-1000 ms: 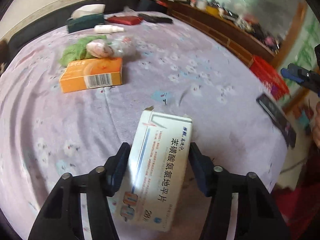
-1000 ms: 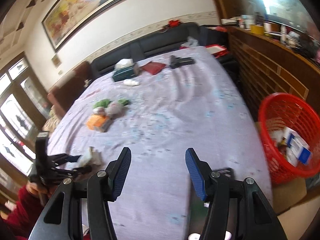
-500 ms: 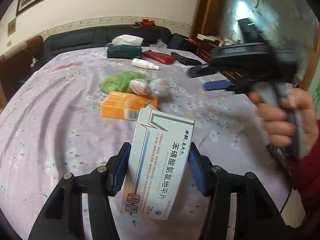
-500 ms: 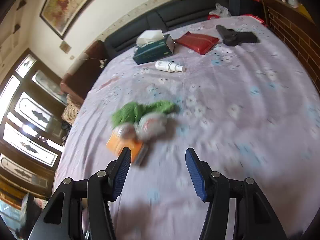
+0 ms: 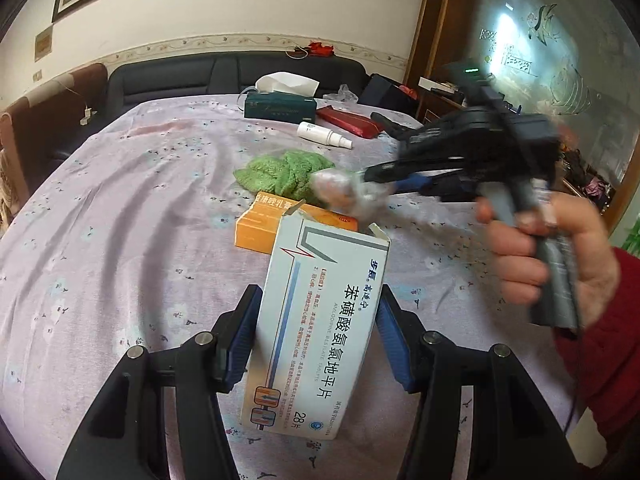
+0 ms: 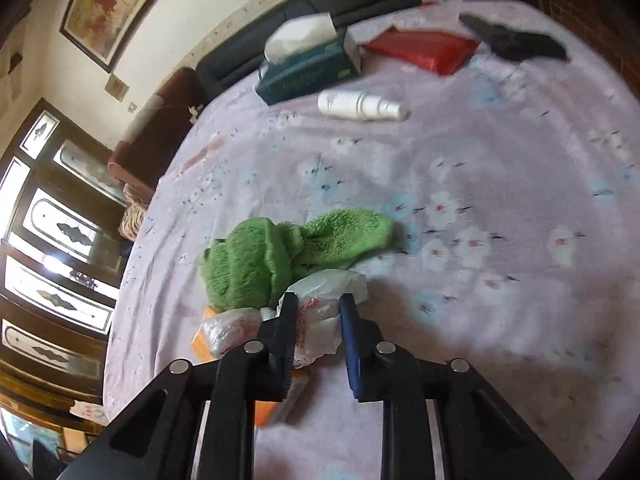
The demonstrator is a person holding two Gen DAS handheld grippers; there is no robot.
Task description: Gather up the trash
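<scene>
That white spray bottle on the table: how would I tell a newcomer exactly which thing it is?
Start from the big table under the lilac flowered cloth and look to its far end, where a dark green tissue box sits. The spray bottle lies on its side just in front of that box, apart from it. It is the only plain white cylinder there; its neighbours are a red pouch and a fluffy green cloth.

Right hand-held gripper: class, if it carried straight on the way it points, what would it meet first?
The crumpled plastic bag, already between its closing jaws. Just beyond lies the green cloth, probably next, though depth is hard to judge in the right wrist view.
</scene>
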